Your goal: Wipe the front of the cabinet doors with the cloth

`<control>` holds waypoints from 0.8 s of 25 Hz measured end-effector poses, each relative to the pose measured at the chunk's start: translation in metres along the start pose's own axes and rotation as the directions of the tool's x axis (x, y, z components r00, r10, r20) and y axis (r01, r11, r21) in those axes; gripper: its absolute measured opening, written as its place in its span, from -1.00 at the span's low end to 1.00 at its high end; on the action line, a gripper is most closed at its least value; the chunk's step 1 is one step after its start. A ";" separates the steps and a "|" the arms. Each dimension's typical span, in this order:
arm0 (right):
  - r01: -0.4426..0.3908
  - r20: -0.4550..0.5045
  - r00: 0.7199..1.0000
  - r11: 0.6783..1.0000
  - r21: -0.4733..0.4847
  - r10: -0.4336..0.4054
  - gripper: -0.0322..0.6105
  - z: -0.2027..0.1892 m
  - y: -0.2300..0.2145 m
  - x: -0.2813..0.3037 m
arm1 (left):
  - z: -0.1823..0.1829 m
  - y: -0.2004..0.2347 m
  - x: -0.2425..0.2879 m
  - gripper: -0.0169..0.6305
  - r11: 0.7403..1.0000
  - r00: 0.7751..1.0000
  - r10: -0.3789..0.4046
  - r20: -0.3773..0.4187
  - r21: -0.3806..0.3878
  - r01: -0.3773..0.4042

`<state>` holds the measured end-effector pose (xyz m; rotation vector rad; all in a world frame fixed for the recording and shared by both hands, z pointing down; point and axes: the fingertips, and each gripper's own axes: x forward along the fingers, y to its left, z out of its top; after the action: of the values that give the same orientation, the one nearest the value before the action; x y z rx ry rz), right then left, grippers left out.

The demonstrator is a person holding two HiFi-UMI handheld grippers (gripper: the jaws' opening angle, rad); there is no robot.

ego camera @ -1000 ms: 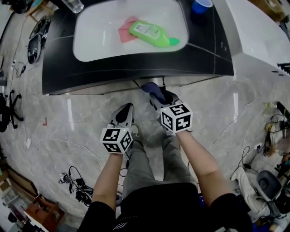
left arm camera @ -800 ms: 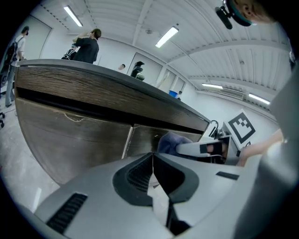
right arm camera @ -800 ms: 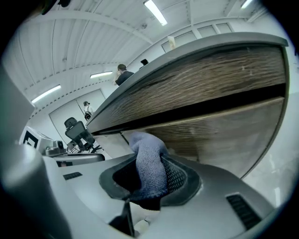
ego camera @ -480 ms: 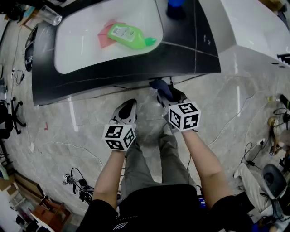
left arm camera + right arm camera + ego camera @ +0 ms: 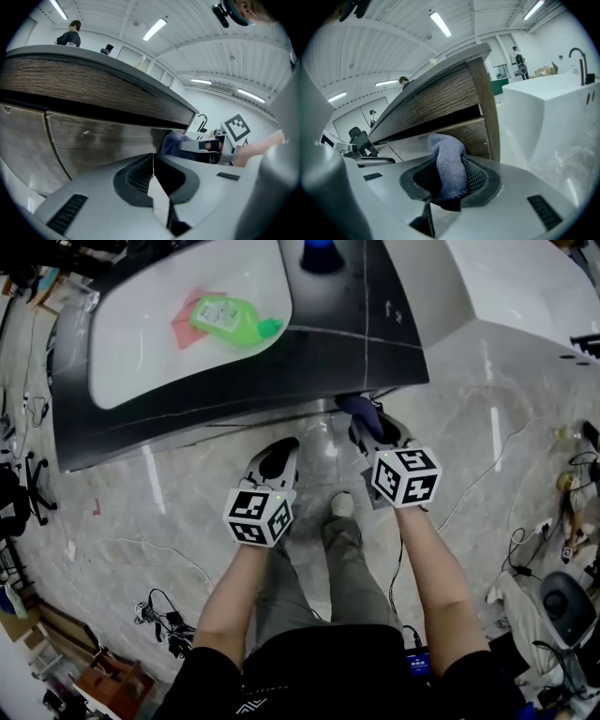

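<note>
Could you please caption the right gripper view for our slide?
The right gripper clamps a blue cloth close to the wooden cabinet door.

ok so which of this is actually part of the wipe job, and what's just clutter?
Job: blue-grey cloth, clamped in the right gripper; cabinet doors.

Lying about: green bottle, pink rag under it, blue cup, floor cables. Left gripper is shut and empty.
</note>
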<state>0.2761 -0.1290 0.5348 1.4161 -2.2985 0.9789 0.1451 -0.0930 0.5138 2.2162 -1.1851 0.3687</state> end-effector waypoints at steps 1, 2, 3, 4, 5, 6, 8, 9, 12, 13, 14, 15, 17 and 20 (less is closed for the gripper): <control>0.010 0.004 1.000 1.000 0.005 -0.010 -0.53 0.000 -0.007 -0.004 | 0.000 -0.005 0.004 -0.91 1.000 1.000 -0.007 -0.002 0.004 0.007; 0.019 0.008 1.000 1.000 0.009 -0.019 -0.53 0.000 -0.014 -0.008 | 0.000 -0.010 0.007 -0.91 1.000 1.000 -0.013 -0.003 0.007 0.013; 0.028 0.011 1.000 1.000 0.013 -0.028 -0.53 0.000 -0.020 -0.012 | -0.001 -0.014 0.010 -0.91 1.000 1.000 -0.018 -0.004 0.008 0.019; 0.036 0.014 0.999 0.999 0.019 -0.036 -0.53 0.000 -0.026 -0.016 | -0.001 -0.017 0.013 -0.91 1.000 1.000 -0.023 -0.006 0.009 0.023; 0.043 0.017 0.999 0.999 0.027 -0.044 -0.53 -0.001 -0.031 -0.020 | -0.002 -0.020 0.015 -0.91 1.000 1.000 -0.027 -0.008 0.010 0.027; 0.051 0.021 0.998 0.998 0.036 -0.052 -0.53 -0.002 -0.036 -0.024 | -0.004 -0.023 0.017 -0.91 0.999 0.999 -0.031 -0.011 0.012 0.031; 0.063 0.028 0.998 0.997 0.053 -0.065 -0.53 -0.004 -0.042 -0.031 | -0.006 -0.026 0.019 -0.91 0.999 0.999 -0.038 -0.017 0.018 0.039; 0.066 0.030 0.997 0.996 0.058 -0.068 -0.53 -0.005 -0.043 -0.033 | -0.007 -0.027 0.019 -0.91 0.999 0.999 -0.040 -0.018 0.019 0.041; 0.062 0.029 0.998 0.996 0.063 -0.064 -0.53 -0.011 -0.039 -0.034 | -0.010 -0.025 0.016 -0.91 0.999 0.999 -0.038 -0.016 0.007 0.039; 0.058 0.027 0.998 0.996 0.063 -0.060 -0.53 -0.013 -0.035 -0.033 | -0.012 -0.023 0.013 -0.91 0.999 0.999 -0.036 -0.015 0.001 0.036; 0.053 0.024 0.998 0.997 0.063 -0.055 -0.53 -0.016 -0.031 -0.032 | -0.014 -0.020 0.011 -0.91 0.999 0.999 -0.033 -0.016 -0.004 0.033; 0.047 0.021 0.999 0.997 0.063 -0.049 -0.53 -0.018 -0.026 -0.030 | -0.015 -0.018 0.009 -0.91 1.000 0.999 -0.030 -0.017 -0.007 0.030; 0.032 0.013 0.999 0.998 0.060 -0.033 -0.53 -0.022 -0.014 -0.024 | -0.018 -0.012 0.003 -0.91 1.000 1.000 -0.025 -0.016 -0.010 0.025; 0.000 -0.004 1.000 0.999 0.046 0.001 -0.53 -0.030 0.009 -0.014 | -0.023 0.001 -0.008 -0.91 1.000 1.000 -0.010 -0.014 -0.021 0.010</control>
<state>0.2715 -0.0968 0.5458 1.4298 -2.2874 1.0401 0.1401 -0.0738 0.5282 2.1971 -1.1652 0.3655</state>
